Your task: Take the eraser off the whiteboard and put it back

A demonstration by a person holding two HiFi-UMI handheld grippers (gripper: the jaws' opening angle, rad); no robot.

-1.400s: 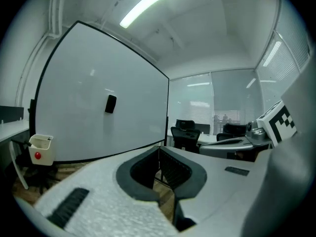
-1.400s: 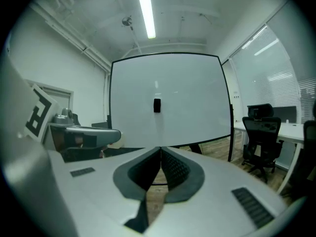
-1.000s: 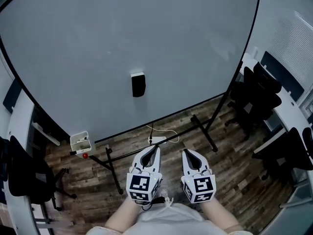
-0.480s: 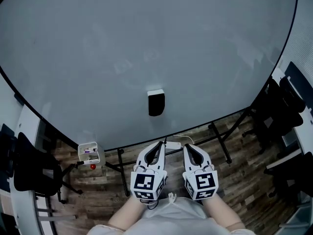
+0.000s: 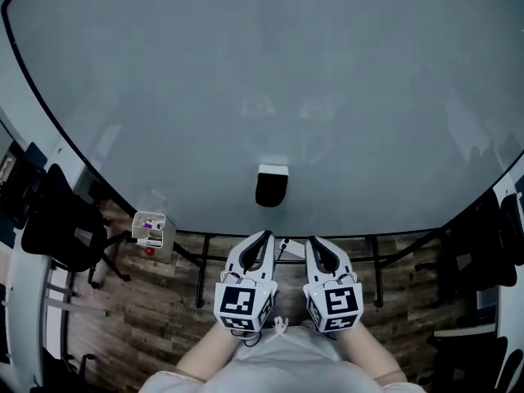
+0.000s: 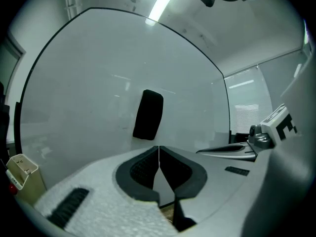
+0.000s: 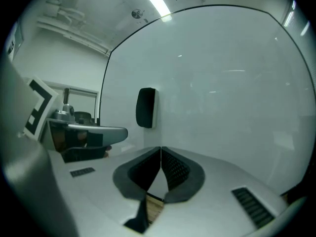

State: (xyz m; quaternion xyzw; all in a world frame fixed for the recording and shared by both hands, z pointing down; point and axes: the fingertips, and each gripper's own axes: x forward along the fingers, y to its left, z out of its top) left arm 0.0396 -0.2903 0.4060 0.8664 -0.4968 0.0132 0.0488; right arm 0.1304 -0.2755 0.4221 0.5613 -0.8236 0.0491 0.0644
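Observation:
A black eraser (image 5: 271, 186) with a white back sticks to the large whiteboard (image 5: 246, 72), low and near the middle. It also shows ahead of the jaws in the left gripper view, eraser (image 6: 148, 115), and in the right gripper view, eraser (image 7: 146, 107). My left gripper (image 5: 264, 237) and right gripper (image 5: 313, 243) are side by side below the eraser, a short way off the board. Both point at the board with jaws shut and nothing between them. The left gripper (image 6: 158, 148) and the right gripper (image 7: 160, 149) show tips touching.
The whiteboard stands on a black frame (image 5: 201, 281) over a wood floor. A small white marker box (image 5: 150, 228) hangs at the board's lower left. Black office chairs (image 5: 61, 219) stand at the left and more chairs (image 5: 491, 244) and desks at the right.
The view has swung so the board now fills the frame squarely and the eraser sits lower and closer, straight above the two grippers. Both grippers stay shut and side by side.

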